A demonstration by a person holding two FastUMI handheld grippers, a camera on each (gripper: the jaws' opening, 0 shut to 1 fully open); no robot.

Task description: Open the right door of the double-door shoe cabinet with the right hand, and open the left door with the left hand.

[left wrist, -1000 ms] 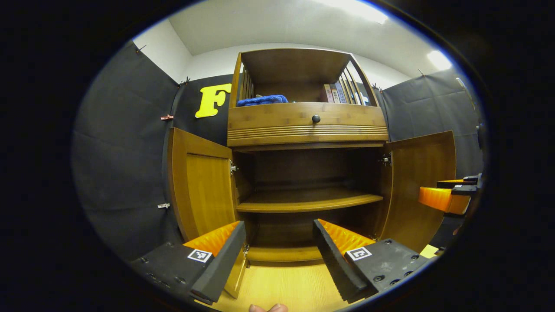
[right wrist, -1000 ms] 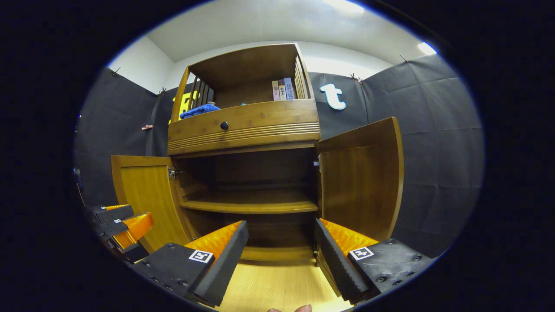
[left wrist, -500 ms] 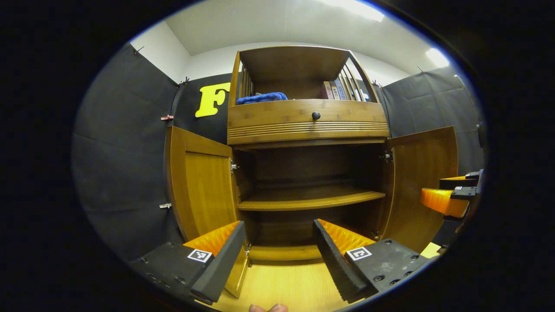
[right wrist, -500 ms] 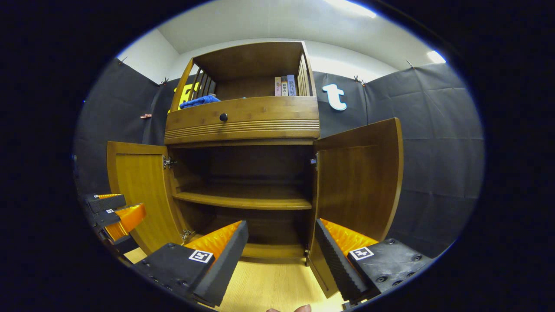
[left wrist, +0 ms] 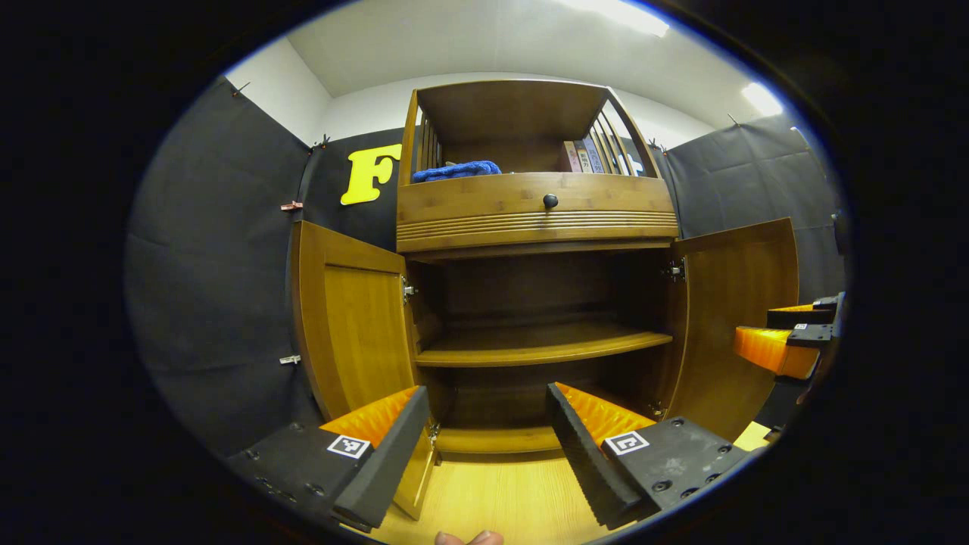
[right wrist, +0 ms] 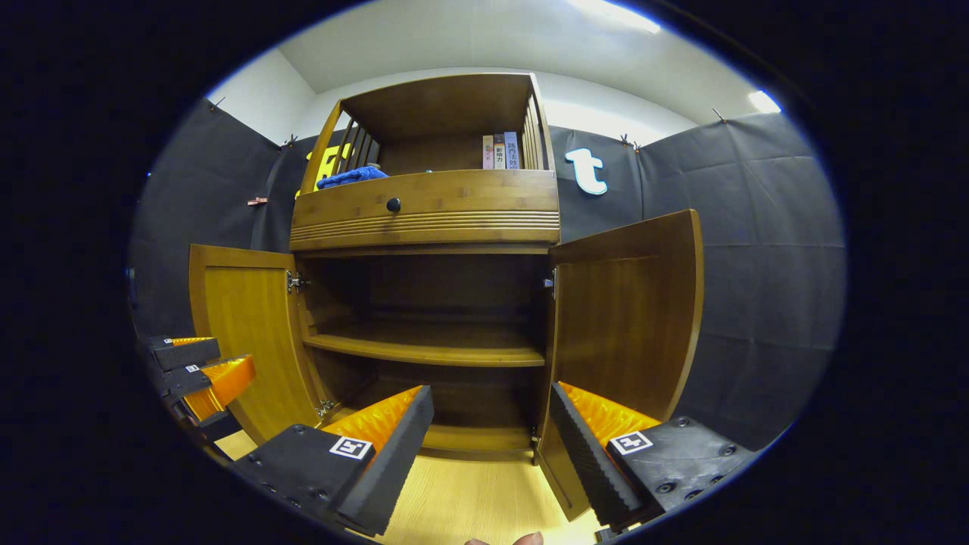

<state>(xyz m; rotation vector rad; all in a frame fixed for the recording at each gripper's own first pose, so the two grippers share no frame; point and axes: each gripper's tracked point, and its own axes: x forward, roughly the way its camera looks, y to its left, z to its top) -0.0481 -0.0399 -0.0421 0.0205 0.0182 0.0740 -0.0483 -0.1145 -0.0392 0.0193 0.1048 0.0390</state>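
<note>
In the left gripper view, the left gripper (left wrist: 488,446) hangs low in front of the cabinet with its two fingers spread wide, holding nothing; a fingertip of the person's hand (left wrist: 468,538) peeks in at the bottom edge. In the right gripper view, the right gripper (right wrist: 490,454) is likewise spread apart and empty. Beneath both lies the pale wooden plank floor (left wrist: 492,503).

Just beyond stands the brown bamboo double-door shoe cabinet (left wrist: 534,219). Its left door (left wrist: 352,333) is swung fully outward, and its right door (right wrist: 624,325) is swung outward too, so the dark interior shows, with one curved wooden shelf (left wrist: 541,350) across it. The other gripper appears off to the side of each view, near the open door on that side.

Above the doors runs a drawer front with a small round black knob (left wrist: 550,200). On the open top shelf lie a crumpled blue cloth (left wrist: 456,171) at the left and what look like a few upright books (right wrist: 500,151) at the right.
</note>
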